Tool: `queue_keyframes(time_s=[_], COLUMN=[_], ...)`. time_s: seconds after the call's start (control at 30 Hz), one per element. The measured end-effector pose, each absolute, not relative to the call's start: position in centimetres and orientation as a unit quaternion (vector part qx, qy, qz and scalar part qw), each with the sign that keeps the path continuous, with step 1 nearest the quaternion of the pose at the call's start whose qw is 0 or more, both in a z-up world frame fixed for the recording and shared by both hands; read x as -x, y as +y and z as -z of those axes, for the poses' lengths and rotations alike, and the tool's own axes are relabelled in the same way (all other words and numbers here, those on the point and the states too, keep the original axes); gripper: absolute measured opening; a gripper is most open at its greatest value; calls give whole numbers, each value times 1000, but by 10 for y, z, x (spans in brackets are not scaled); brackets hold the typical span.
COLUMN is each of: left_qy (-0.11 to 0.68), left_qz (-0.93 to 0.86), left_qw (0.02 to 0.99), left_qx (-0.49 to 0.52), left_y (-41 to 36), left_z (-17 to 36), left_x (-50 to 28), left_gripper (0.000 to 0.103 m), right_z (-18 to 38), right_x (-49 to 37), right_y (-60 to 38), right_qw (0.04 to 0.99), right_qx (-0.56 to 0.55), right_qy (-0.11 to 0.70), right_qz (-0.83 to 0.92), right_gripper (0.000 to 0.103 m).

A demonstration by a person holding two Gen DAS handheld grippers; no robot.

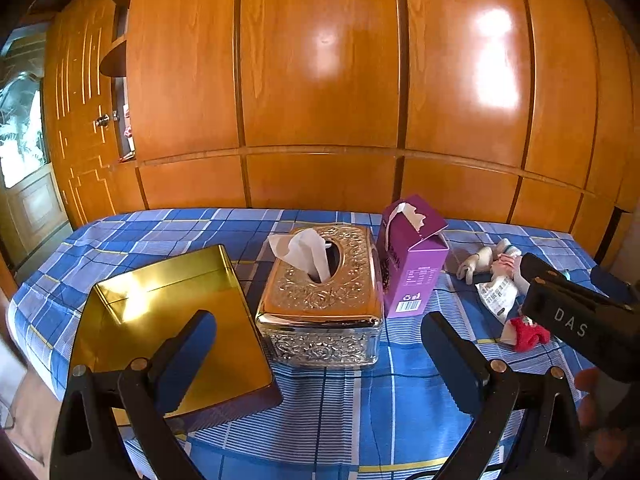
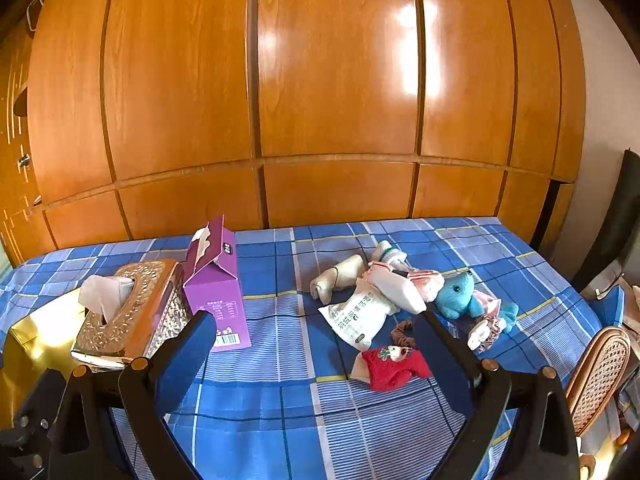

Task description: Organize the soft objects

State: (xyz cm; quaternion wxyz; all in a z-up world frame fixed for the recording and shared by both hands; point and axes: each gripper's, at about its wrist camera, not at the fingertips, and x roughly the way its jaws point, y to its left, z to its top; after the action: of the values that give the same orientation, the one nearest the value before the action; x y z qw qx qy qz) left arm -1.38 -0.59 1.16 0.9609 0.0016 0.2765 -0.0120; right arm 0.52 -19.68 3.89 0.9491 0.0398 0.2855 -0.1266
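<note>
Looking over the bed (image 2: 280, 360) now: nothing is sorted yet, I judge. The gold tin (image 1: 168, 320) at the left edge sits empty, and the soft things all lie in one heap toward the right edge. Both my tongs hang released, grasping nothing: left gripper (image 1: 320, 364) over the tissue box (image 1: 320, 292), right gripper (image 2: 316, 364) just short of the heap.

Counting: one red sock (image 2: 394, 366), one blue plush (image 2: 460, 294), one white packet (image 2: 360, 316), one cream sock (image 2: 340, 278), one brown scrunchie (image 2: 402, 332), some pink-white pieces I can't separate. One tin, one tissue box, one purple carton (image 2: 216, 280). Everything is left to move.
</note>
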Motion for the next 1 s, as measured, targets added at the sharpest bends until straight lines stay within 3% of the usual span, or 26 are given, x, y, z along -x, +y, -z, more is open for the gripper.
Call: queue_keyframes(time_s=[1.0], left_qy=[269], left_qz=[41], left_qw=[962], left_qx=[-35], left_y=[-24], left_z=[-17], left_x=[21], left_gripper=[102], right_z=[-33], right_x=[-5], right_y=[-221], right_qw=[943], right_qx=[-59], right_qy=[294], right_qz=[144], right_gripper=[100])
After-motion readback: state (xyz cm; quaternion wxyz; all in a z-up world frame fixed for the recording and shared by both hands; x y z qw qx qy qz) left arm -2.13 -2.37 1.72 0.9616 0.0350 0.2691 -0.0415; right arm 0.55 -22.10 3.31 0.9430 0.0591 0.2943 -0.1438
